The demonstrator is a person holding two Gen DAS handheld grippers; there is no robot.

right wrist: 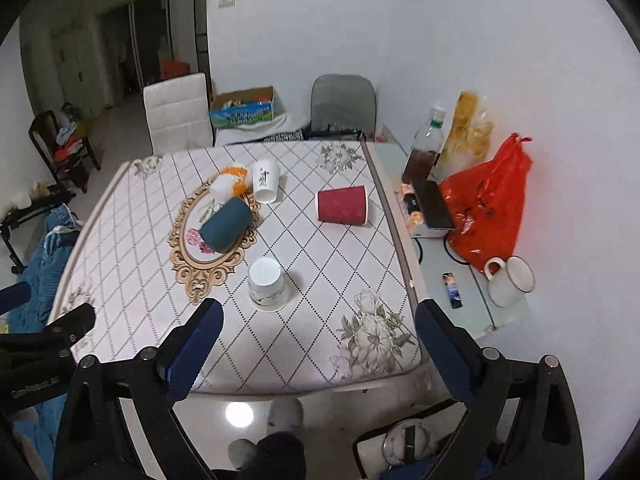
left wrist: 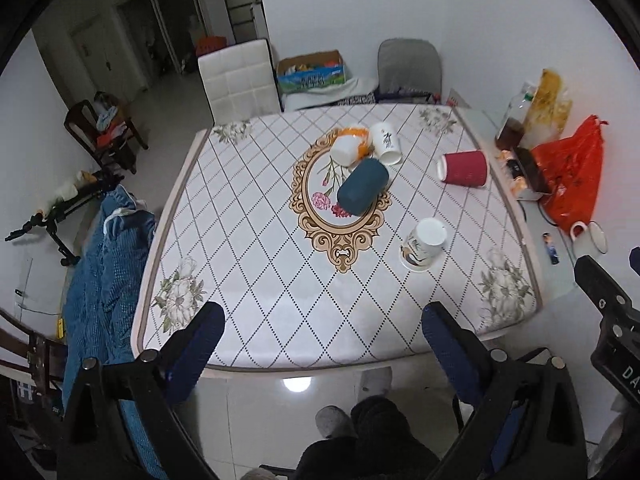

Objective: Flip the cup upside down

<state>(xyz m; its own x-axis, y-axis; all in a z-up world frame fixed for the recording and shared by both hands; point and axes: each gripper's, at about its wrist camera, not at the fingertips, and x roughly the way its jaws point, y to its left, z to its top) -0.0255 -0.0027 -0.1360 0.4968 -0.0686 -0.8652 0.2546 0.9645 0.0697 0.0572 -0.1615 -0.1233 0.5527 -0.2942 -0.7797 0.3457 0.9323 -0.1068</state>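
Cups, 5 of them, sit on the white quilted table mat with a diamond pattern [left wrist: 248, 264], and the one already standing mouth-down is the white paper cup with a bird print [left wrist: 425, 243], near the front right part of the mat. The other 4 lie on their sides: a red ribbed paper cup [left wrist: 465, 168] toward the right edge, a dark teal cup [left wrist: 362, 187] on the ornate oval medallion, and behind it a white cup with black lettering [left wrist: 387, 142] just beside a white-and-orange cup [left wrist: 349, 148]. Which cup is meant cannot be told; the red one looks the likeliest, lying apart from the rest with open space around it. Both tools hang off the near table edge, well apart from every cup: the left gripper [left wrist: 320, 330] has its blue-padded jaws spread wide with nothing between them, and the right gripper [right wrist: 318, 326] likewise stands spread and empty. Paper cups like these should be very light and thin-walled, so a hard squeeze would probably crush the wall and a nudge may set one rolling. My judgement is to take hold across the mid-body with gentle pressure, pads on opposite sides, then turn it until the rim faces down.
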